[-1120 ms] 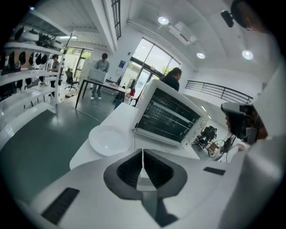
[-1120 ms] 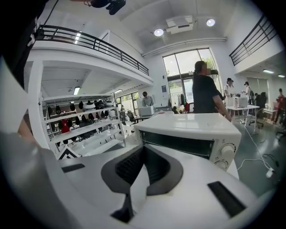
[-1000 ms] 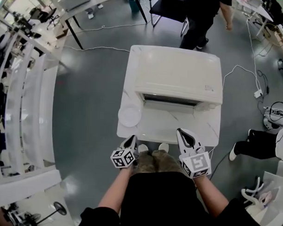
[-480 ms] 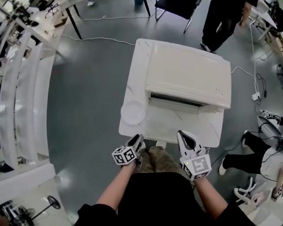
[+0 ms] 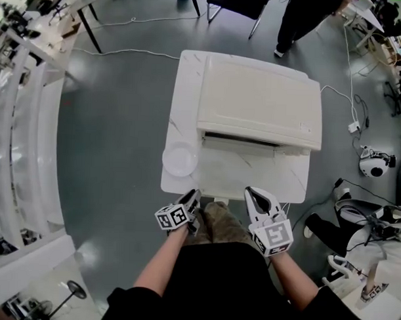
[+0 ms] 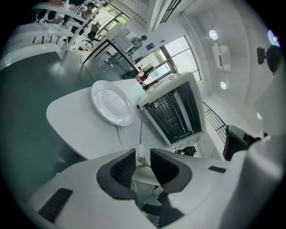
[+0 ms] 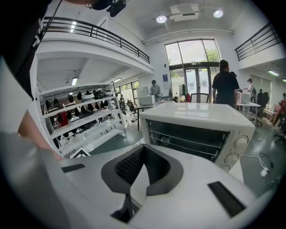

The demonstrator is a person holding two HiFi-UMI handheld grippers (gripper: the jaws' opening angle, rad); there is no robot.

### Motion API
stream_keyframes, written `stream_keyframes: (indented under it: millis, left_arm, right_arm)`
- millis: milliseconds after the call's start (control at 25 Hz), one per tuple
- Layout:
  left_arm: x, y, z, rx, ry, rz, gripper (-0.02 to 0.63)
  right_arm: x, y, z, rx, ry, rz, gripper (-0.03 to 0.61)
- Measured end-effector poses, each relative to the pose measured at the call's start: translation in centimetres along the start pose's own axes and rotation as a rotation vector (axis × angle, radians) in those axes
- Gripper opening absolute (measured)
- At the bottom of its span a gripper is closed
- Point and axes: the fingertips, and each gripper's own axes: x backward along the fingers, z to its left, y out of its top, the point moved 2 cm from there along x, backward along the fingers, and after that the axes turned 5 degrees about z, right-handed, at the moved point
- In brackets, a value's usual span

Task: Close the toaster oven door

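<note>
A white toaster oven (image 5: 258,102) stands at the back of a small white table (image 5: 252,174). Its dark glass front (image 7: 196,129) shows racks behind it, and no door flap juts out over the table. Both grippers hover off the table's near edge, apart from the oven. My left gripper (image 5: 194,195) has just been opening its jaws, and the gap (image 6: 143,154) between its pads holds nothing. On my right gripper (image 5: 250,190) the pads meet at the tips (image 7: 143,147), with nothing held.
A white plate (image 5: 180,159) lies on the table's front left corner (image 6: 111,102). White shelving (image 5: 25,117) lines the left side. A person (image 5: 297,15) stands beyond the table. Cables (image 5: 347,109) trail on the floor at the right, near another person's legs (image 5: 326,223).
The left gripper has rolled a little and both grippers have sunk slightly by the table's near edge. The head view has shifted. Oven and plate stand as before.
</note>
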Motion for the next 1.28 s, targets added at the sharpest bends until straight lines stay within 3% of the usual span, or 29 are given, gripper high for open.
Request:
stream_keyframes:
  millis: [200, 400, 720, 960, 1280]
  left_arm:
    - [-0.4, -0.1, -0.3, 0.014, -0.025, 0.018, 0.109]
    - [-0.6, -0.7, 0.6, 0.169, -0.04, -0.002, 0.072]
    - [-0.5, -0.7, 0.5, 0.265, -0.08, 0.018, 0.057]
    - [0.1, -0.7, 0.7, 0.341, -0.084, -0.014, 0.051]
    - [0.4, -0.2, -0.6, 0.452, -0.178, -0.086, 0.04]
  right_arm:
    - [-0.1, -0.4, -0.3, -0.007, -0.017, 0.01, 0.014]
    - [-0.4, -1.2, -0.2, -0.012, -0.015, 0.033, 0.014]
    - [0.3, -1.5, 0.4, -0.015, -0.016, 0.032, 0.014]
    - [1.1, -1.1, 0.4, -0.008, -0.031, 0.018, 0.014]
    - [2.0, -0.8, 1.0, 0.001, -0.034, -0.002, 0.014]
